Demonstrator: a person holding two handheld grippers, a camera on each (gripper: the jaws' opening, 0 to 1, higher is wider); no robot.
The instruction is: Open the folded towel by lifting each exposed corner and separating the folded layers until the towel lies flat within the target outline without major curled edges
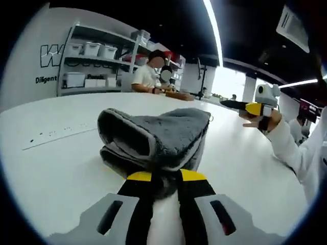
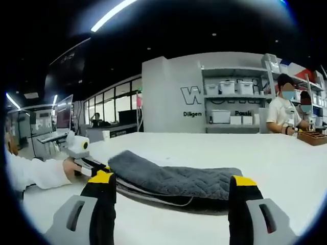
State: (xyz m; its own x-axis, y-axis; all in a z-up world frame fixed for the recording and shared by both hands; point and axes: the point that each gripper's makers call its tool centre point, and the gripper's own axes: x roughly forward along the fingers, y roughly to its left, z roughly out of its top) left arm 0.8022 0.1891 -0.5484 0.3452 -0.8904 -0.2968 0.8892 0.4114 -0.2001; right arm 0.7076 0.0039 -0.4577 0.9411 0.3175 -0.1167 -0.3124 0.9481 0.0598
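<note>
White table (image 1: 61, 168), shelves (image 2: 232, 94) behind; towel (image 1: 163, 135).

Wall (image 2: 168, 97) — "W", "Diligen"

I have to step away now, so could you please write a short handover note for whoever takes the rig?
Left gripper: shut on the grey towel, pinching its near edge, one layer lifted off the white table.
Right gripper: open, holding nothing, facing the towel's long side.
Towel: in the middle of the table, folded in layers.
Done: first edge grasped.
Left: separate the layers, spread it flat inside the outline, smooth curled edges.
</note>
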